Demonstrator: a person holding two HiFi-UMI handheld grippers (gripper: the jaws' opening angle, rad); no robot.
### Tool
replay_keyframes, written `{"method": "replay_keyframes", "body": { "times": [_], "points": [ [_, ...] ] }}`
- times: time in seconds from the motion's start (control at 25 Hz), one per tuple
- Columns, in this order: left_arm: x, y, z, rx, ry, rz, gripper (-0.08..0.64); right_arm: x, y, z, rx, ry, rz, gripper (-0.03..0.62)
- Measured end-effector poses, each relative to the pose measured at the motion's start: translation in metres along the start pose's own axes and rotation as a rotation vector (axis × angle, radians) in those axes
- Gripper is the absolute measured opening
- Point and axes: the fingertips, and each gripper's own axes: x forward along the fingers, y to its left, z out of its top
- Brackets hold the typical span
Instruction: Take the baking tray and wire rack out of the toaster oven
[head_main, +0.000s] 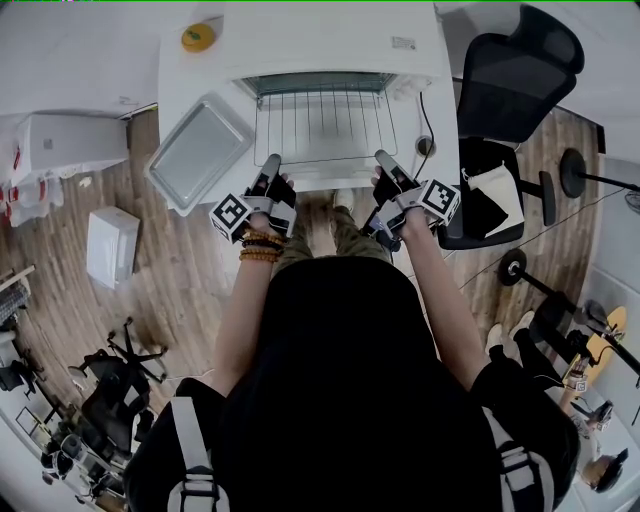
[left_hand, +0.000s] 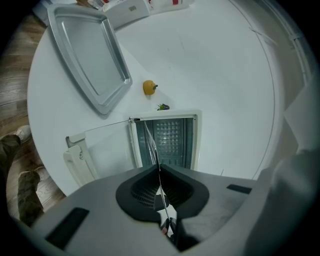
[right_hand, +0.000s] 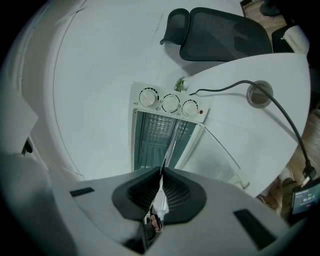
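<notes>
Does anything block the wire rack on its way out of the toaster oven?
Nothing visible does. The oven door lies open under the wire rack, and the baking tray rests apart at the left.

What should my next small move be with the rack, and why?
Probably draw the wire rack straight back toward you, keeping it level. The left gripper and right gripper are both shut on its near edge. Its far end seems to sit at the mouth of the toaster oven, and the baking tray already lies out on the table.
</notes>
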Motion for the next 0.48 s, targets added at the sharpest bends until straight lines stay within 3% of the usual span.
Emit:
{"method": "replay_keyframes", "body": {
  "times": [0.16, 0.48],
  "points": [
    [-0.013, 0.006, -0.011, -0.060, -0.006, 0.021, 0.028, -0.008, -0.005, -0.007, 0.005, 0.017, -0.016, 0.038],
    [-0.029, 0.004, -0.013, -0.056, -0.017, -0.018, 0.028, -0.010, -0.003, -0.019, -0.010, 0.058, -0.013, 0.038]
  ]
}}
